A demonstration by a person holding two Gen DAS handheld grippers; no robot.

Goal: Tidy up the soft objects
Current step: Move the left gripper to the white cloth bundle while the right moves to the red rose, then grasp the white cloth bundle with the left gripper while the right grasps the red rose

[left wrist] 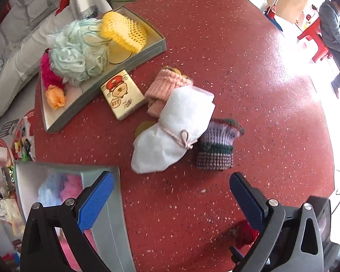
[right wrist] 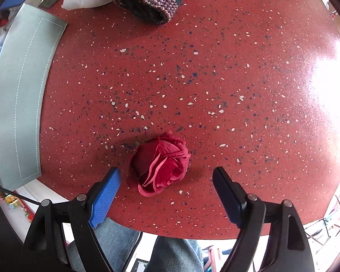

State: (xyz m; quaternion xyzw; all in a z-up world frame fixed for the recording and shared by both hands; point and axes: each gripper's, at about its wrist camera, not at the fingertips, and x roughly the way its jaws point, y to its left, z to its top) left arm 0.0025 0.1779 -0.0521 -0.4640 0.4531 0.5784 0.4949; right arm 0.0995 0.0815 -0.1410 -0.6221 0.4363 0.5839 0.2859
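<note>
Right tongs (right wrist: 166, 174) open astride one red rose (right wrist: 159, 164); left tongs (left wrist: 170, 181) open, empty; two trays (left wrist: 115, 215), 9 o'clock.

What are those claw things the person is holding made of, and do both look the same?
Both look alike: the left gripper and right gripper have black angular arms joined by silver round pins, each ending in flat blue textured pads. Below the right one, blue jeans show.

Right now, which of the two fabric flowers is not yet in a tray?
The red rose. It lies alone on the bare table, between the open right gripper's fingers. The orange flower already lies in the far tray.
</note>
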